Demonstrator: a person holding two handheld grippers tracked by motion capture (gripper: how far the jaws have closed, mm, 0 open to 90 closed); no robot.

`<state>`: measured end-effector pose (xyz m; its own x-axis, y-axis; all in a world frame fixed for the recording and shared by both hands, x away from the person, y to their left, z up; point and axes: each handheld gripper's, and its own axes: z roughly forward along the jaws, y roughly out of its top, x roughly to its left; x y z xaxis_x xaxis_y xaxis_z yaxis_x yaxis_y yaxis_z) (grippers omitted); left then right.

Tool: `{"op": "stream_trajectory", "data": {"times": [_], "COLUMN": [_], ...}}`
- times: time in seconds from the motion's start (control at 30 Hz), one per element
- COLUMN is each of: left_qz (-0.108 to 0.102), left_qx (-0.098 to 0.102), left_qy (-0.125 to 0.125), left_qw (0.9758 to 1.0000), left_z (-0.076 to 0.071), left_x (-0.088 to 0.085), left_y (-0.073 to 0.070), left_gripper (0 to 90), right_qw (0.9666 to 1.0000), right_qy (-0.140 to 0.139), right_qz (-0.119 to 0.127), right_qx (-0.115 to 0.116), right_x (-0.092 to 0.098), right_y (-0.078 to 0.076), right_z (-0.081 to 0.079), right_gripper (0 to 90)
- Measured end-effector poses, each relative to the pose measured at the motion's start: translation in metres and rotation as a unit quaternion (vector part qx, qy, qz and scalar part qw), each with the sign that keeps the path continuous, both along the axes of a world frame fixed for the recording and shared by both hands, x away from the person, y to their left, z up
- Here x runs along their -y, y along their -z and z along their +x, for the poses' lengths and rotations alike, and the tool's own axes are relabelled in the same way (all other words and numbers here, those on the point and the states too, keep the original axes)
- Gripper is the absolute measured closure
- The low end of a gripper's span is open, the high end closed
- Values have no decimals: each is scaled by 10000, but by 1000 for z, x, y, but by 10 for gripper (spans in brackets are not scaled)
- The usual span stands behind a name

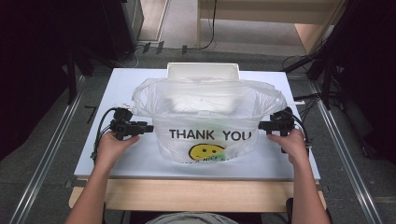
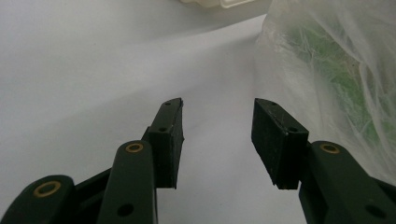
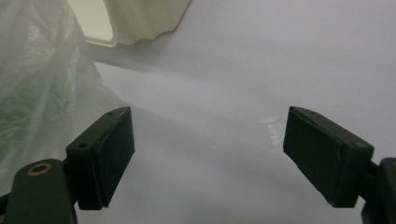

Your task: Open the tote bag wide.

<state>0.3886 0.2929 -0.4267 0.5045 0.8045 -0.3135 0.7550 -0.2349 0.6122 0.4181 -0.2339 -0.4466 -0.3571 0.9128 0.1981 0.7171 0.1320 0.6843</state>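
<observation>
- A plastic bag [image 1: 205, 121] printed "THANK YOU" stands open-mouthed between the two grippers, mid-worktop [image 1: 140, 79].
- The left gripper [image 1: 148, 128] points inward at the bag's side, jaws apart and empty; in the left gripper view the bag [image 2: 336, 79] lies just off its right jaw, not between the pads.
- The right gripper [image 1: 261, 125] mirrors it from the other side, jaws wide with nothing in them; the bag [image 3: 42, 79] sits beyond its left jaw.
- Both stand about equally near; each would have to close inward on the bag's rim.
- A white tub [image 1: 203, 71] sits behind the bag, clear of both approaches; something green shows faintly through the film.
</observation>
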Motion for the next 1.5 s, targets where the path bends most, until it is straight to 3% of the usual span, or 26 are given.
{"op": "stream_trajectory", "data": {"times": [0.17,0.27,0.33,0.5,0.73,0.83,0.97,1.17,1.2,1.27,1.5], "left_qz": [18,126,102,-41,-57,86,-32,-1,-56,-107,-152], "left_qx": [31,-104,-242,-263,-219,-213,-197,-142,-94,-106,-78], "left_qy": [24,-48,-80,-45,-80,-106,-59,-173,-162,-152,-209], "left_qw": [10000,9999,9996,9996,9997,9997,9998,9998,9998,9998,9996], "left_z": [1,2,4,4,5,8,10,11,11,11,10], "left_x": [-2,-2,-5,-9,-12,-11,-11,-11,-11,-11,-14], "left_y": [1,3,4,4,4,2,1,0,-1,-2,-5], "left_gripper": [560,493,459,424,387,377,367,412,413,403,400], "right_qw": [9998,9997,9997,9995,9994,9993,9992,9989,9985,9979,9977], "right_qy": [-137,-127,-160,-221,-225,-272,-341,-382,-337,-341,-470], "right_qz": [150,190,157,211,242,240,203,240,431,555,497], "right_qx": [67,66,89,32,60,23,-78,-82,-64,-25,-2], "right_x": [4,5,5,5,9,8,4,3,2,0,1], "right_y": [-5,-7,-7,-7,-8,-8,-3,-4,-7,-11,-13], "right_z": [-2,-1,-1,-1,-2,-3,-2,-1,-1,-1,-4], "right_gripper": [164,183,193,224,308,309,316,336,345,356,378]}}
